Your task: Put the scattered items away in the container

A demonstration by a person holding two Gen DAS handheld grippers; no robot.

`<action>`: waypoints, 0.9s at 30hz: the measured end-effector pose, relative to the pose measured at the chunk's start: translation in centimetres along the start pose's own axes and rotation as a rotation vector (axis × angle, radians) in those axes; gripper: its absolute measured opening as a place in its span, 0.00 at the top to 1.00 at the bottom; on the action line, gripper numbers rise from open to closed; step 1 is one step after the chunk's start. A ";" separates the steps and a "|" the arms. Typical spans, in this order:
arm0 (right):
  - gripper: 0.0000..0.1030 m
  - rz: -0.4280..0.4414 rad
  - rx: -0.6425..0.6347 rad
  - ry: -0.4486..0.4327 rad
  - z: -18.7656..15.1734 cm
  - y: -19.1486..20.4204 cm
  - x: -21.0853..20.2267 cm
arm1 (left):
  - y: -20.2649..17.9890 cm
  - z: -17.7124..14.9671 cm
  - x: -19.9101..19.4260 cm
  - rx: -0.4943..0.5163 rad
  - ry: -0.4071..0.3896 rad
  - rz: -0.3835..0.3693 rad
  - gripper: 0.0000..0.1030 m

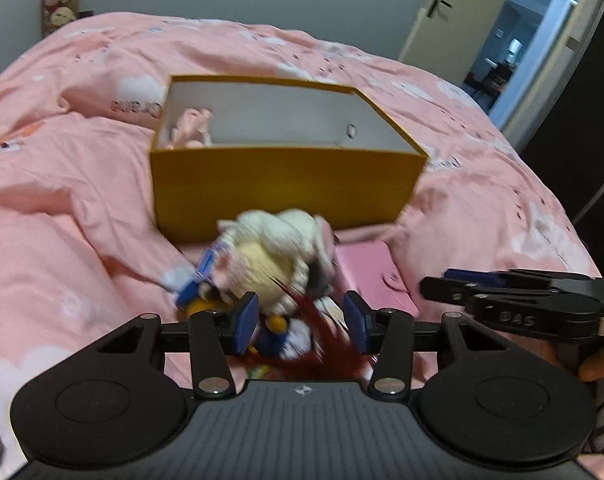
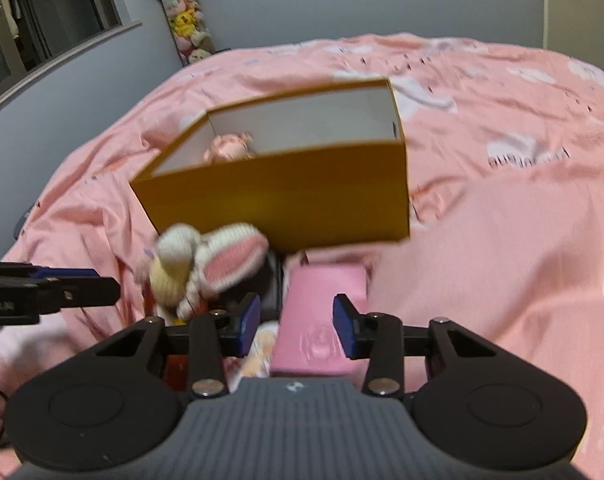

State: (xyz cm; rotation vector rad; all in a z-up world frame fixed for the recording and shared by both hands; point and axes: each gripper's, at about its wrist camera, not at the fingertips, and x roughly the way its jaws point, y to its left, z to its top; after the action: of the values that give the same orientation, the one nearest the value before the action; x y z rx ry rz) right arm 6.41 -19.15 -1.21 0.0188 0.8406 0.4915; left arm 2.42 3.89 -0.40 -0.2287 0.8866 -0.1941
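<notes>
A yellow cardboard box point(image 1: 286, 192) with a white inside stands open on the pink bed point(image 1: 62, 184), straight ahead of both claws; a pink soft toy point(image 1: 190, 128) lies in its far left corner. Just ahead of the half-open, empty left claw point(image 1: 302, 322) sits a blurred crocheted doll point(image 1: 270, 256) with cream hair and pink-lined ears. The right claw point(image 2: 296, 326) stands part open over a flat pink case point(image 2: 321, 312), not gripping it.
</notes>
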 end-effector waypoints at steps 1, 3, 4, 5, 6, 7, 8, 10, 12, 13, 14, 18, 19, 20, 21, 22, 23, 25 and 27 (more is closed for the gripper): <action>0.58 0.003 0.000 0.012 -0.4 0.1 0.1 | -0.3 -0.3 0.2 0.013 0.010 -0.018 0.47; 0.58 0.013 -0.003 0.032 -1.1 0.2 0.4 | -1.0 -0.9 0.6 0.040 0.028 -0.049 0.46; 0.58 0.019 -0.003 0.042 -1.4 0.3 0.7 | -1.4 -1.1 1.0 0.053 0.039 -0.061 0.45; 0.58 0.025 -0.003 0.053 -1.6 0.4 0.9 | -1.7 -1.3 1.4 0.063 0.053 -0.069 0.44; 0.58 0.029 -0.003 0.063 -1.8 0.4 1.1 | -1.9 -1.5 1.8 0.071 0.065 -0.076 0.43; 0.58 0.028 -0.005 0.071 -1.9 0.5 1.3 | -2.1 -1.7 2.3 0.082 0.083 -0.084 0.43; 0.58 0.025 -0.009 0.078 -2.0 0.5 1.5 | -2.3 -1.8 2.7 0.092 0.098 -0.089 0.43; 0.58 0.021 -0.009 0.087 -2.2 0.4 1.7 | -2.7 -2.3 3.8 0.119 0.130 -0.082 0.43; 0.58 0.026 0.001 0.096 -2.4 0.2 2.0 | -3.0 -2.7 4.7 0.146 0.156 -0.064 0.56; 0.58 0.028 0.004 0.100 -2.5 0.1 2.1 | -3.0 -2.9 5.1 0.151 0.171 -0.056 0.69; 0.58 0.029 0.004 0.104 -2.6 0.1 2.2 | -3.0 -3.0 5.4 0.147 0.180 -0.048 0.72; 0.59 0.037 -0.012 0.123 -2.8 0.4 2.8 | -1.7 -3.0 5.2 0.091 0.168 -0.020 0.97; 0.59 0.042 -0.016 0.128 -2.7 0.5 2.8 | -1.4 -2.9 5.0 0.079 0.161 -0.011 0.99; 0.59 0.047 -0.022 0.133 -2.8 0.6 2.9 | -1.2 -2.8 4.7 0.072 0.151 0.000 0.99; 0.59 0.054 -0.031 0.138 -2.8 0.7 3.0 | -1.0 -2.7 4.3 0.067 0.140 0.015 0.99; 0.59 0.064 -0.042 0.142 -2.9 0.9 3.0 | -0.8 -2.6 4.0 0.062 0.128 0.035 1.00; 0.59 0.073 -0.054 0.148 -2.9 1.1 3.0 | -0.6 -2.5 3.5 0.058 0.115 0.055 1.00; 0.59 0.091 -0.078 0.160 -3.1 1.5 3.1 | -0.3 -2.2 2.7 0.050 0.099 0.083 1.00; 0.59 0.094 -0.095 0.171 -3.2 1.8 3.3 | 0.0 -1.9 2.0 0.046 0.087 0.133 1.00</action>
State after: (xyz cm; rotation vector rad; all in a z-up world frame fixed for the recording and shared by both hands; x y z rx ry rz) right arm 5.24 -16.67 -5.36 -0.0726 0.9860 0.6279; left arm 2.19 3.14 -3.04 -0.1185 0.9791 -0.1008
